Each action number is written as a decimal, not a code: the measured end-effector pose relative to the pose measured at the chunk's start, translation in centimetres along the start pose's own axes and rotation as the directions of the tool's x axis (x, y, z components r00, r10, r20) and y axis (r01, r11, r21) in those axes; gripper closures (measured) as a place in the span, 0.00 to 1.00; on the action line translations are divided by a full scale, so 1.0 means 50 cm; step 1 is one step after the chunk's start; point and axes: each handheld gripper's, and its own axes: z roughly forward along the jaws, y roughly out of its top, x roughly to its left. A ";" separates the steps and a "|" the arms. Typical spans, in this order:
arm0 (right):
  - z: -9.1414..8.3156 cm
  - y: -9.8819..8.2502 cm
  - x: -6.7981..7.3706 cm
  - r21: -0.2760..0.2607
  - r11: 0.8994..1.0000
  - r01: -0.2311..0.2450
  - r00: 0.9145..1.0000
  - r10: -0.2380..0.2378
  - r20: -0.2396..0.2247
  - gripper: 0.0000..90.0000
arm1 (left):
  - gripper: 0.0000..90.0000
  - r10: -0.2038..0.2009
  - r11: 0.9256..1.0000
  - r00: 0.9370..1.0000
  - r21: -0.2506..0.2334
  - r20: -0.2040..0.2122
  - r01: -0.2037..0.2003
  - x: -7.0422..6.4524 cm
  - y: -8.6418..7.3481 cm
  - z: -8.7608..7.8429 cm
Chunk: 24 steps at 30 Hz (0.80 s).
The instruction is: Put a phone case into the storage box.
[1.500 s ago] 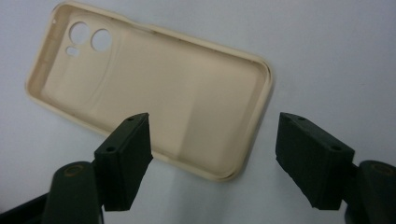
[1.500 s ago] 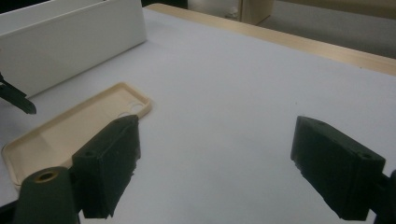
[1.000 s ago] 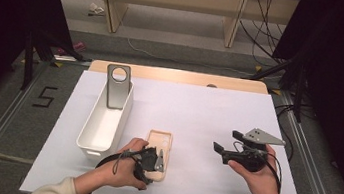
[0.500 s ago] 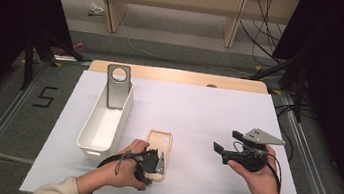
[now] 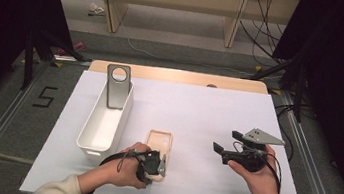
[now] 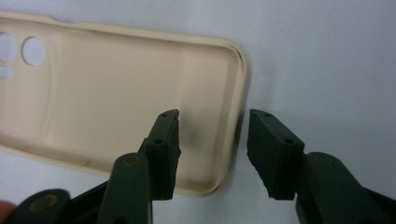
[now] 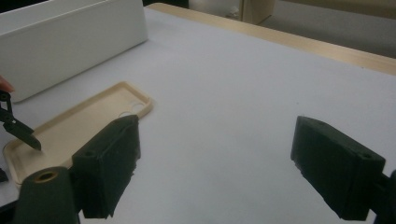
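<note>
White paper covers the table (image 5: 208,112). A white bin (image 5: 105,121) lies at ten o'clock of the beige phone case (image 5: 158,145), which rests flat near the table's front edge. The left gripper (image 5: 153,164) sits at the case's six o'clock end; its jaws have just been closing and straddle the end wall, one inside, one outside, not yet pressing. The right gripper (image 5: 226,145), at three o'clock, has jaws spread wide over bare paper.
</note>
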 end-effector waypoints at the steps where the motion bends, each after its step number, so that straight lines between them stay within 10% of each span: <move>1: 0.000 0.000 0.000 0.000 1.000 -0.001 1.000 0.001 0.000 0.18 | 0.62 0.011 1.000 1.000 0.001 0.000 -0.011 0.001 0.001 0.000; 24: 0.000 0.000 0.000 0.000 1.000 0.000 1.000 0.000 -0.002 0.18 | 0.79 0.093 0.994 0.995 0.057 0.044 -0.096 -0.007 0.019 0.000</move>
